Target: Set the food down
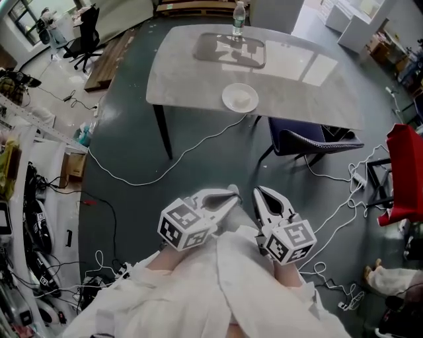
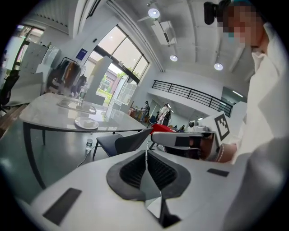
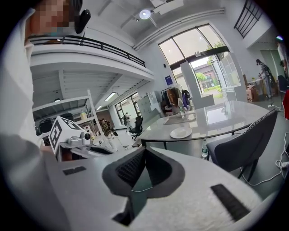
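Food is in neither tool: the left gripper (image 1: 231,192) and the right gripper (image 1: 259,191) hang side by side before the person's white coat, each with its jaws pressed together on nothing. A white plate (image 1: 227,100) sits near the front edge of the grey table (image 1: 310,79), well apart from both grippers; whether the pale shape at its middle is food is too small to tell. Beyond it lie a tray (image 1: 229,50) and a water bottle (image 1: 238,18). Approach looks like the step in hand. Doing it well likely means clearing the floor cable (image 1: 165,173), skirting the dark chair (image 1: 310,140), and opening the jaws only beside the plate.
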